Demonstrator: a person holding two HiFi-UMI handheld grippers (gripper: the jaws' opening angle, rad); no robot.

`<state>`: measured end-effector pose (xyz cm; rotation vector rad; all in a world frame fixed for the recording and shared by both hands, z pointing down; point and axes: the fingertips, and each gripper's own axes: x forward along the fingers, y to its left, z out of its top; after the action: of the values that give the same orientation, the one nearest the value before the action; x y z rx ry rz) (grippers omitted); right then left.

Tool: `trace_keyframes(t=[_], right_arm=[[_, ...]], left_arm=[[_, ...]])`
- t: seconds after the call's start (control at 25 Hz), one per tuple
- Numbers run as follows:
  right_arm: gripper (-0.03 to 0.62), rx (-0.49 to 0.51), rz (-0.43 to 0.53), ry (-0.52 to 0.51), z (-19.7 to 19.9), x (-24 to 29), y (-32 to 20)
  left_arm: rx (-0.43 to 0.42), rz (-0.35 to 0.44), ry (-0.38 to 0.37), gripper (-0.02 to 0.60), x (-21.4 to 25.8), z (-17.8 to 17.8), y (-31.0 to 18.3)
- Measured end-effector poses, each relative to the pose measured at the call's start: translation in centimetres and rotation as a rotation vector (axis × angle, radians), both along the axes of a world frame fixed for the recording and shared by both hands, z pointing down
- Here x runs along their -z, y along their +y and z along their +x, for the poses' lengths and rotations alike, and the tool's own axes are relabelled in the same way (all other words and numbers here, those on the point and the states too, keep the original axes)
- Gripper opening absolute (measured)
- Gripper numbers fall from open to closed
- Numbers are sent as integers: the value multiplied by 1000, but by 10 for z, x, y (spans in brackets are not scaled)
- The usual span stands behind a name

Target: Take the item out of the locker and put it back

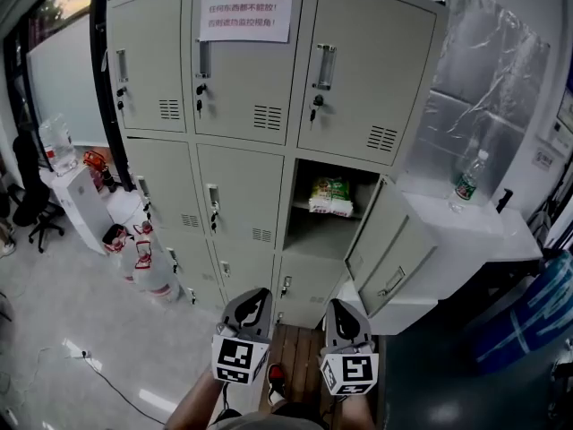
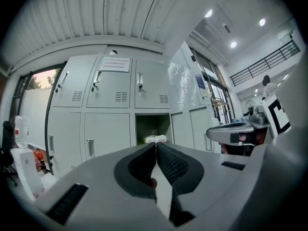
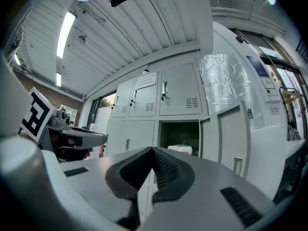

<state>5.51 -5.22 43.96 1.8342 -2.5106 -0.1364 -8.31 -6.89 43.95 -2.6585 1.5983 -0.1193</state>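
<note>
L gripper (image 1: 252,294) & R gripper (image 1: 339,305) both clamped shut, nothing in 'em, well short of the locker (image 1: 242,177). Packet (image 1: 330,196) sits in the open compartment (image 1: 309,233), far ahead, long axis left-right. R gripper's better lined up; door (image 1: 387,245) hangs right.

The open compartment (image 1: 318,231) gives free way from the front; its door (image 1: 387,247) juts out on the right side, beside the counter (image 1: 466,227).

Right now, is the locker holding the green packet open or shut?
Open: its door swings out to the right, showing the packet lying inside.
</note>
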Motion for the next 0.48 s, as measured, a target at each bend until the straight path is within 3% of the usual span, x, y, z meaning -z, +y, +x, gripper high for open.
trace_keyframes(t=[0.48], right_arm=[[17, 6, -43, 12, 28, -11, -153]], left_arm=[[30, -36, -15, 29, -5, 23, -141]])
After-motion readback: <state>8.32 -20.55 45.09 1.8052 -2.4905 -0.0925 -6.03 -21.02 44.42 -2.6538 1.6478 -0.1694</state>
